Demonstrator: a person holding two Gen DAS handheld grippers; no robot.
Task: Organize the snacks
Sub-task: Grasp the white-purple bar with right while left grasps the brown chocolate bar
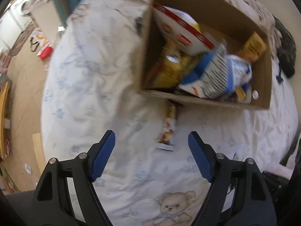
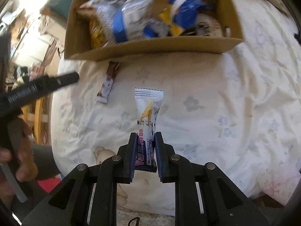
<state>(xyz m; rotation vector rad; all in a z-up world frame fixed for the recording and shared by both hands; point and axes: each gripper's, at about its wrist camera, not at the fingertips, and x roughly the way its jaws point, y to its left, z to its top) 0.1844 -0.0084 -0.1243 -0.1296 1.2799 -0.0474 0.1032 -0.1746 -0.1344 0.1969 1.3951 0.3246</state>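
my right gripper [image 2: 145, 134] pinches a white snack packet [image 2: 148, 113] just before the cardboard box [image 1: 207, 101] of snacks on the flower-print bedspread [image 1: 94, 75], my left gripper [image 1: 151, 141] spread above a brown bar [image 1: 168, 126] touching the box's near wall, cluttered floor [image 1: 22, 86] beyond the box's left.

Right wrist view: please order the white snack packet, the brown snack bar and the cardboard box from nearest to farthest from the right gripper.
1. White snack packet: clamped between the fingers of the right gripper.
2. Brown snack bar: on the bedsheet, ahead and to the left.
3. Cardboard box: farthest, across the top, behind the bar.
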